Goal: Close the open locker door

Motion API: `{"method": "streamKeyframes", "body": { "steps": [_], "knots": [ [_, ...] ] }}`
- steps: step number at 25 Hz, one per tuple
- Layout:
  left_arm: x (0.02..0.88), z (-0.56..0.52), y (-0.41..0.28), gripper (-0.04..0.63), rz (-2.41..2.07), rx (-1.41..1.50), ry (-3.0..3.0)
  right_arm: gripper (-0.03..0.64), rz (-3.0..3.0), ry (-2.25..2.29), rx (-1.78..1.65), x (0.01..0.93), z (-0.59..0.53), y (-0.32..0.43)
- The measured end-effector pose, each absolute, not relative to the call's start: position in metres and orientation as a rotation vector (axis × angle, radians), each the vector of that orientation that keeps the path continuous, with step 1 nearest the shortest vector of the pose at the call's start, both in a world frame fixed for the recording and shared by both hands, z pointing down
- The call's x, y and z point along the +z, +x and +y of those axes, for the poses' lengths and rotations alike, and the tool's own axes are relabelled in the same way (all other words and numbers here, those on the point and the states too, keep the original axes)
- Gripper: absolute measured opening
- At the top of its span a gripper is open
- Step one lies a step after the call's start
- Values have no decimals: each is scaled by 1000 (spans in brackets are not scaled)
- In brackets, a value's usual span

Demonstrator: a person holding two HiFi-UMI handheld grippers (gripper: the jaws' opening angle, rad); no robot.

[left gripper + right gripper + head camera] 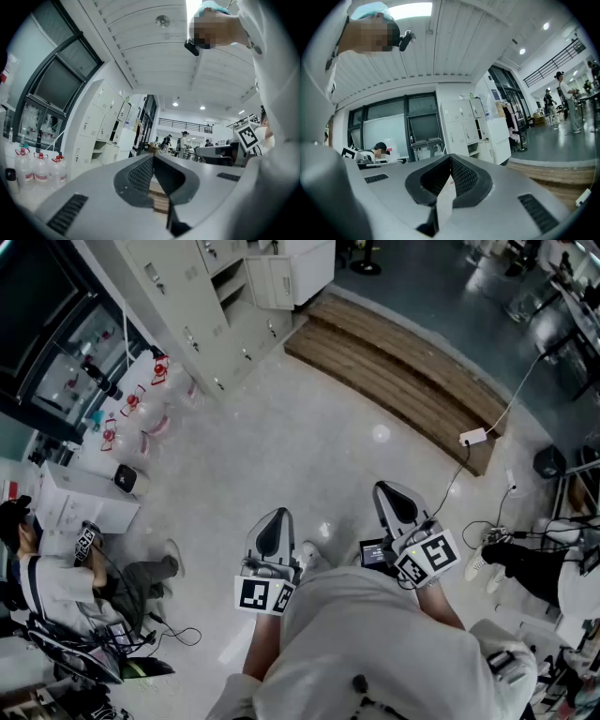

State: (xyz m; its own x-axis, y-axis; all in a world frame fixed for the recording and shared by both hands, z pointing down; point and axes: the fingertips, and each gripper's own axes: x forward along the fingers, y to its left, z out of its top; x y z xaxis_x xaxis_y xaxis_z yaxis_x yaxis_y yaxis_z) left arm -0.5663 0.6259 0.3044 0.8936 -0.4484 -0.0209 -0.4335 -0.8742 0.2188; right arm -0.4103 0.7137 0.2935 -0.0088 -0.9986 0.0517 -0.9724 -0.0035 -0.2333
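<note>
Glossy pale grey floor (309, 456). Beige metal locker bank (187, 306) stands on it top left. Long brown slatted wooden platform (394, 381) lies just beside the lockers, with a white power strip (472, 437) at its right end. At left: clear red-capped water bottles (131, 409), white cardboard box (89, 498), seated person (56, 577).

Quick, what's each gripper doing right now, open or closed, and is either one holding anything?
Left gripper: closed, jaw tips together, holding nothing.
Right gripper: closed, jaw tips together, holding nothing.
</note>
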Motion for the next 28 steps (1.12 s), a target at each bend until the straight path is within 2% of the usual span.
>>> {"method": "streamKeyframes", "body": {
  "steps": [10, 17, 28],
  "knots": [
    [291, 758, -533, 8, -691, -104, 2862, 26, 2172, -2083, -345, 300, 830, -375],
    [287, 795, -538, 8, -796, -107, 2861, 26, 2249, -2014, -264, 290, 866, -378],
    [286, 827, -498, 8, -674, -121, 2898, 28, 2178, -2037, -258, 292, 909, -354]
  ]
}}
